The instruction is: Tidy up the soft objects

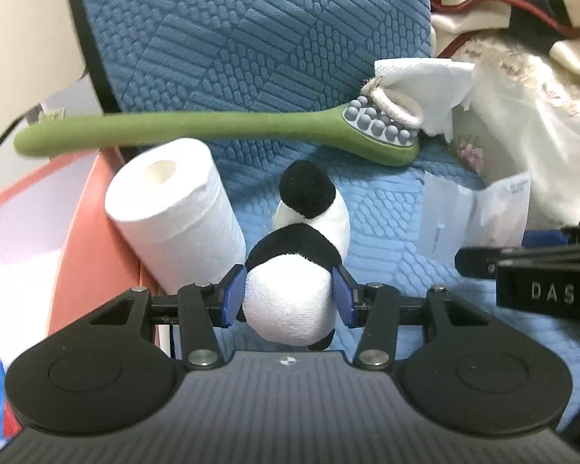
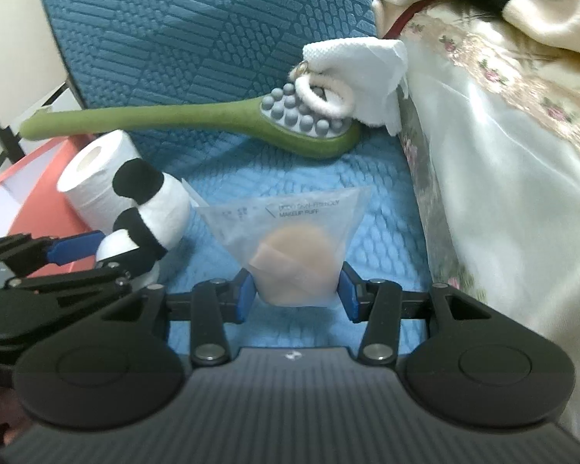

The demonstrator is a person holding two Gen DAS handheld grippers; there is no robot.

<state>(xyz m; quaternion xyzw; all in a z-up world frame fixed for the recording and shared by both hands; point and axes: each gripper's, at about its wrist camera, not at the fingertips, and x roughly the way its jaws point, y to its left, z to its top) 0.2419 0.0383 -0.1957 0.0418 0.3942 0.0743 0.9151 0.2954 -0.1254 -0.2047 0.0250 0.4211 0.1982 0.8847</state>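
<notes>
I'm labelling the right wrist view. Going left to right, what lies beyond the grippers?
Red box → toilet roll → panda → puff packet → tissue → floral cloth.

Blue quilted sofa cushion [image 1: 251, 38], cream floral satin cover [image 2: 502, 154] beside, pale wall [image 1: 23, 19].

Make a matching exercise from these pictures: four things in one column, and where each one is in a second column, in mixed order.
Things:
1. panda toy
2. makeup puff packet
3. toilet paper roll
4. white hair tie

Places:
A. on the head of the green massage brush
B. between the pads of the right hand-held gripper
C. beside the red box
D. between the pads of the left hand-held gripper

Pairs: 1-D, 2-B, 3-C, 4-A
</notes>
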